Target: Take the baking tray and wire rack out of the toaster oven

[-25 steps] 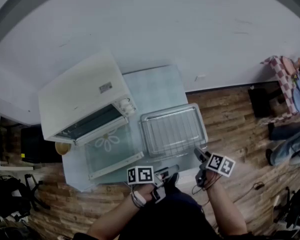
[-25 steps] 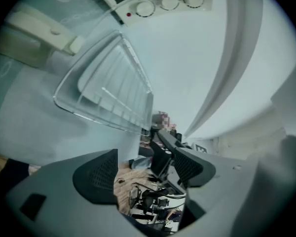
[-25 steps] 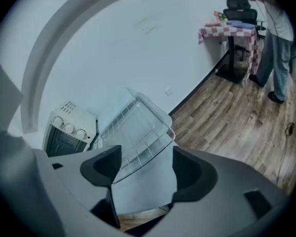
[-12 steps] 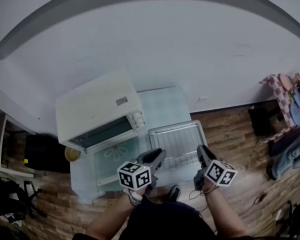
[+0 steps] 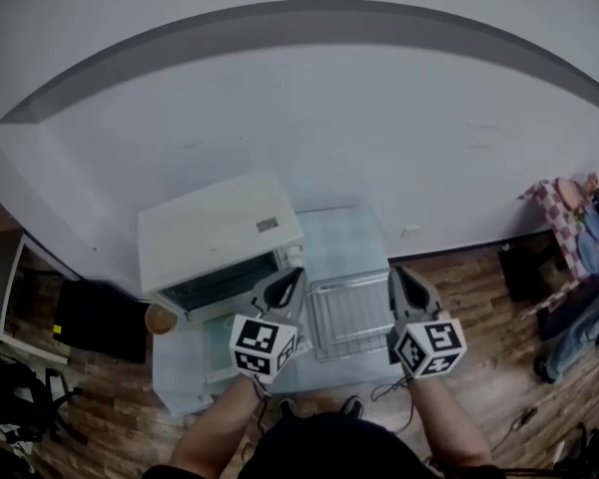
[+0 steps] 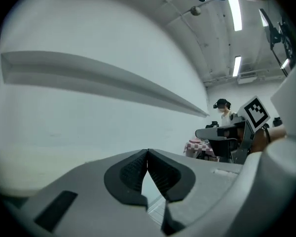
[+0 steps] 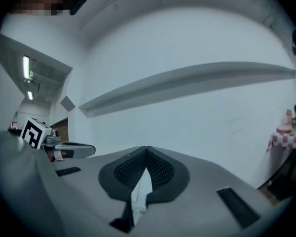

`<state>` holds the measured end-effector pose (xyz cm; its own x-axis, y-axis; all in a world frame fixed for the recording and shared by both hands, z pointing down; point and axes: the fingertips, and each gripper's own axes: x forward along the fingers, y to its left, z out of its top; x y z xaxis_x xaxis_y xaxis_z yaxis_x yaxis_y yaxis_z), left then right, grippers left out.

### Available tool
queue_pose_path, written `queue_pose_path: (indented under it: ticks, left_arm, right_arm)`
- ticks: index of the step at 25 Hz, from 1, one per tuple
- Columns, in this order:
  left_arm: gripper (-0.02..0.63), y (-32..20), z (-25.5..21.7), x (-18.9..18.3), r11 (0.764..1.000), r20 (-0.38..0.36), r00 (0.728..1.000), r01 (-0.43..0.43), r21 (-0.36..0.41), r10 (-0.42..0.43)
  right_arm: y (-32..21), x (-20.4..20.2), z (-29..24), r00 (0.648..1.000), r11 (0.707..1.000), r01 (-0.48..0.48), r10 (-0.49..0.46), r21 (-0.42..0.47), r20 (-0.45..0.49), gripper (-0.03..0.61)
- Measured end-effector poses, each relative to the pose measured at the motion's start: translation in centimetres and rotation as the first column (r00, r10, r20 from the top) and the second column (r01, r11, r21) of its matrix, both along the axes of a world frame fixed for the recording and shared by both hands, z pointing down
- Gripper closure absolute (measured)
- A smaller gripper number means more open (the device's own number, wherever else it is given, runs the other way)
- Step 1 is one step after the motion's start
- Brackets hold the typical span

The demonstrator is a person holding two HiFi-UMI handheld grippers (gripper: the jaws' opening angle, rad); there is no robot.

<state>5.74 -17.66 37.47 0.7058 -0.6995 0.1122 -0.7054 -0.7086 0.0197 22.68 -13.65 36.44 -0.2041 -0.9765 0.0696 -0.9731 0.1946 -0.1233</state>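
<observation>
Baking tray [image 5: 317,319]: lies flat on the tabletop [image 5: 344,236], just to the right of the toaster oven and outside it.
Wire rack [image 5: 355,309]: sits inside the tray, its grid of thin bars showing over the tray's bottom.
Toaster oven [image 5: 215,238]: white, stands at the left of the tabletop, with its glass door [image 5: 202,355] folded down and its dark inside showing.
Left tongs [image 5: 288,279] [image 6: 147,154]: have just closed, pads pressed together with nothing between them. They are held up above the tabletop, and in the head view they overlap the oven's open front.
Right tongs [image 5: 399,275] [image 7: 147,152]: have likewise just closed, tips together and empty. They are raised beside the left ones and overlap the tray's right edge in the head view.
Surroundings: both gripper views face a plain white wall [image 5: 329,118], and wooden floor [image 5: 479,287] lies to the right of the tabletop.
</observation>
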Motion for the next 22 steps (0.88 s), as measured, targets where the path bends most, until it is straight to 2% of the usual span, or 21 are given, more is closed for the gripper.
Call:
queue_pose_path:
  ticks: [4,8,12,22]
  left_arm:
    - [0.607,0.0,-2.9,-1.6,0.996,-0.002,1.000,0.031,0.089,-0.031]
    - [0.607,0.5,-5.2,-2.5,0.988,-0.016,0.999,0.036,0.151,-0.034]
    - [0.607,0.7,-5.7,-3.3,0.985,-0.030,0.999,0.030,0.168,-0.025]
    - [0.607,0.3,-4.2,-4.8,0.989,-0.037,0.999,-0.001,0.151,0.007]
  right_arm:
    - [0.1,-2.2,-4.1,0.995,0.994,0.015,-0.003,0.112,-0.104,0.577]
    - [0.3,-3.7,-5.8,0.992,0.986,0.021,0.000,0.164,-0.126,0.575]
    - [0.5,-4.3,-5.4,0.991,0.989,0.001,0.019,0.149,-0.135,0.575]
    - [0.8,-5.7,-4.5,0.989,0.990,-0.049,0.066,0.131,-0.134,0.575]
